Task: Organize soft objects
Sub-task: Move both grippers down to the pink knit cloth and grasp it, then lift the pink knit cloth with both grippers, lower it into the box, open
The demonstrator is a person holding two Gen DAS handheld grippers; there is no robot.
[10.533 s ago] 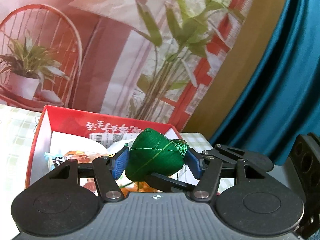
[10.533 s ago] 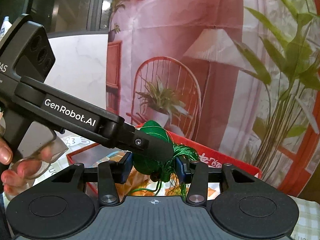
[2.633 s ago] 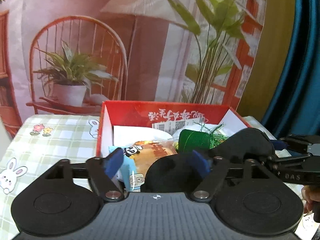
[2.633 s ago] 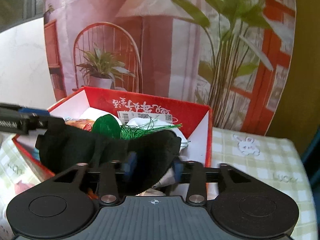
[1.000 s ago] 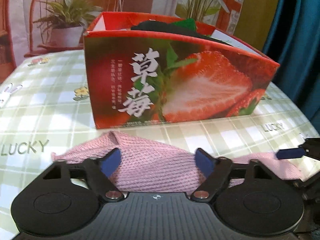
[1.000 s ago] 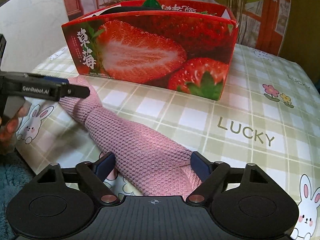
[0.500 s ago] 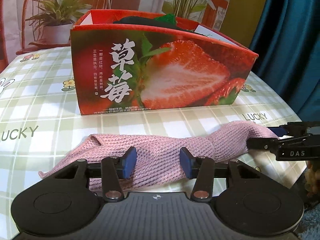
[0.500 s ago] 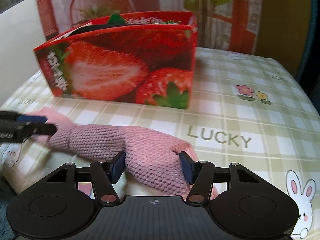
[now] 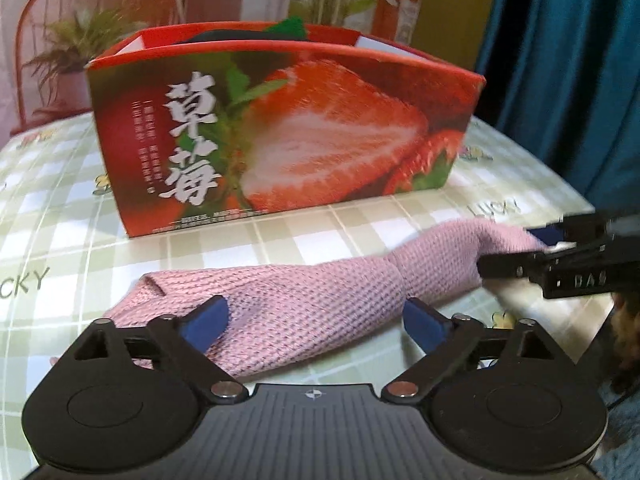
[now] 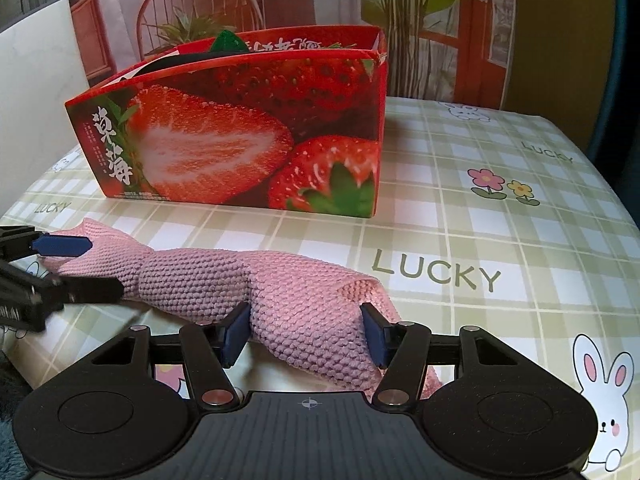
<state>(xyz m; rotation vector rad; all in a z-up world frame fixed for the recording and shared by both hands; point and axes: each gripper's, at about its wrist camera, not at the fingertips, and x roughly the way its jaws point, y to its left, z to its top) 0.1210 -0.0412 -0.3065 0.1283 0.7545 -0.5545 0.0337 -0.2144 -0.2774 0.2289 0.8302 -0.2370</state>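
**Hand-held grippers at either end of a pink knit cloth**

Left hand-held gripper (image 9: 316, 322): jaws opening wide, one end of the pink knit cloth (image 9: 304, 300) lying between them, pads clear of it. Right hand-held gripper (image 10: 305, 330): half closed, pads pressing the cloth's other end. Cloth stretched flat across the bench (image 10: 500, 220), just ahead of both. Beyond it, strawberry box (image 10: 240, 152) printed "草莓". "LUCKY" on the checked bench cover; "DAS" partly legible on the right gripper.
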